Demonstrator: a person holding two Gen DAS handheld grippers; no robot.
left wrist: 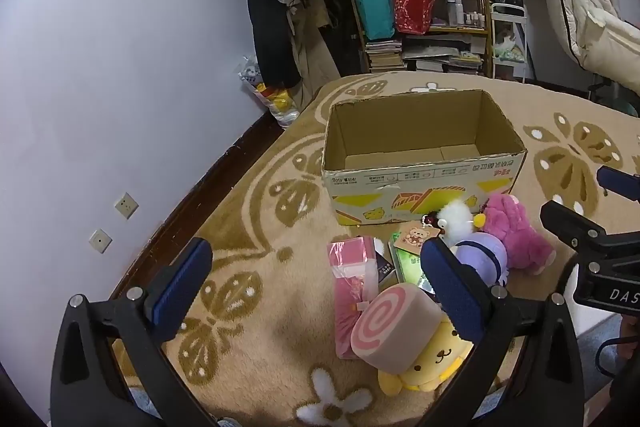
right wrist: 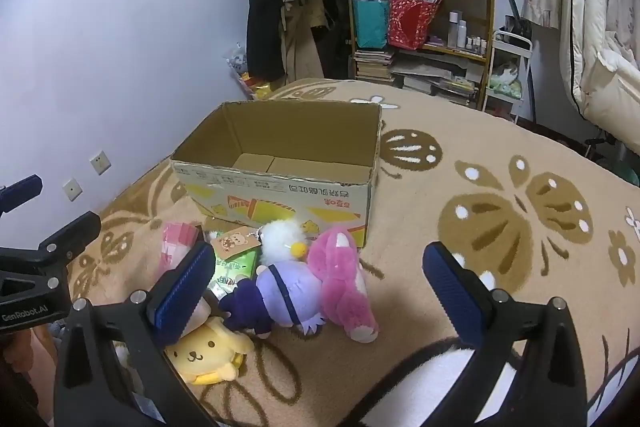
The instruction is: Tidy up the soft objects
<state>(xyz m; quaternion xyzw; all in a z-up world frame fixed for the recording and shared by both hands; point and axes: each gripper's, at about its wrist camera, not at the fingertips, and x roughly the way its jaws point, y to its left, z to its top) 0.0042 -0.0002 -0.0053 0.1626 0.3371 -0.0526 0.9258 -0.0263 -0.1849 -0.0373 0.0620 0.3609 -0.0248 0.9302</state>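
Cardboard box [right wrist: 280, 163] sits empty on the rug; both grippers' jaws gape wide, holding nothing.

The wide-open right hand-held gripper [right wrist: 320, 287] hovers above plush toys [right wrist: 304, 287] before an empty cardboard box [right wrist: 280, 195].

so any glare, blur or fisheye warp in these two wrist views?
Left wrist view: strong barrel warp, dark vignette corners, glare on the green packet; cardboard box sharp. Right wrist view: same warp, glare again on the green packet; pink plush casts a soft shadow on the carpet. No motion blur.
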